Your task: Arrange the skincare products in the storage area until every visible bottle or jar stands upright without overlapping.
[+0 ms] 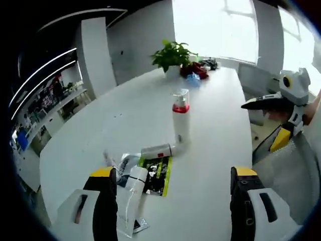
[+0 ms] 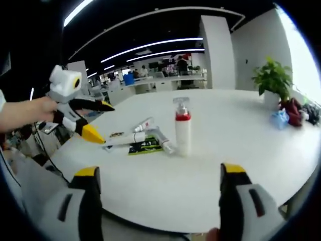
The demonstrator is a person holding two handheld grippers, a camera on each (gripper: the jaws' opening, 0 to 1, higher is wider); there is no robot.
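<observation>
On the white table (image 1: 210, 150) a pump bottle (image 1: 180, 120) with a red collar is standing upright, well clear of the edges. Just beside its base a small silvery bottle (image 1: 157, 150) is lying on its side, next to a green-and-black sachet (image 1: 158, 175) and a white tube (image 1: 131, 198) lying flat — the tube is reaching toward the near edge. The left gripper (image 1: 175, 201) is hovering over this near cluster with its jaws spread wide, grasping nothing. The right gripper (image 2: 158, 201) is hanging at the table's edge, jaws likewise parted and empty. At the far end a potted plant (image 1: 172, 57) is sitting beside some red and blue items (image 1: 194, 73) — what they are I cannot tell.
</observation>
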